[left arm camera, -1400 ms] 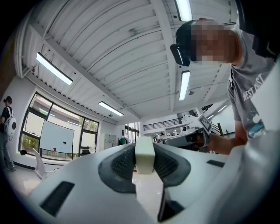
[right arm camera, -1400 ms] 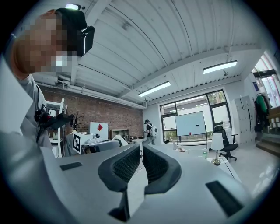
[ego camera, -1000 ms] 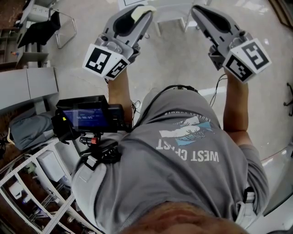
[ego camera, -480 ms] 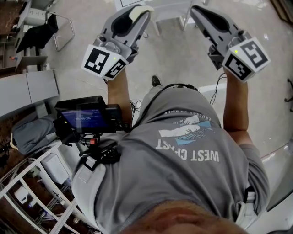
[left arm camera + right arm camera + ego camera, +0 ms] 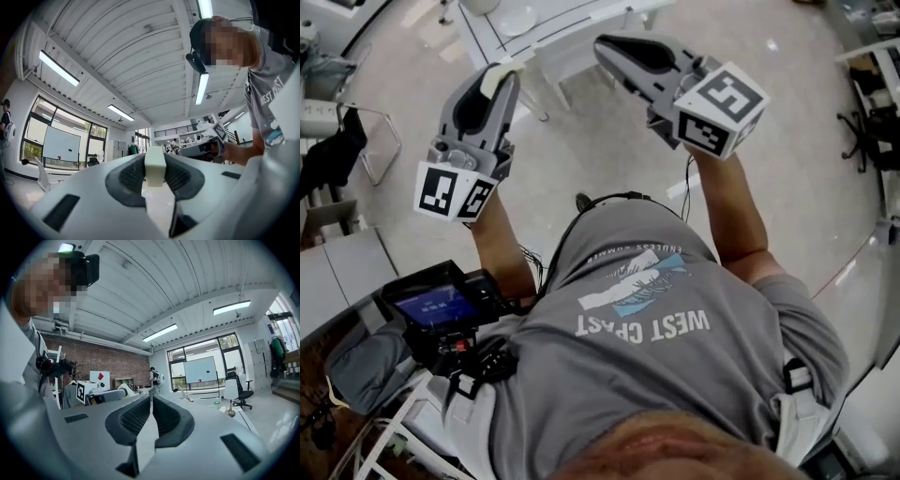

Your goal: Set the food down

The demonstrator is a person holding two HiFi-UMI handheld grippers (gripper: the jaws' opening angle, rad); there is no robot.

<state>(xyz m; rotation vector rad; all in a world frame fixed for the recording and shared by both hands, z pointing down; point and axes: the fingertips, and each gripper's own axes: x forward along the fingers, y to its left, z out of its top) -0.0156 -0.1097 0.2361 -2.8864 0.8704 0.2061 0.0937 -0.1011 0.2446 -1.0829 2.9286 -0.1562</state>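
Bare floor [image 5: 787, 159] ahead of you is free to pass. White table [image 5: 581, 17] stands just past your left gripper [image 5: 504, 77], legs in the way; chair [image 5: 333, 159] off to left.

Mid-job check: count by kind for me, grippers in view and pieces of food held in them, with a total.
Grippers: 2, the left gripper and the right gripper
Pieces of food: 1, a pale food block clamped in the left gripper; the right gripper's jaws are together on nothing
Total: 3
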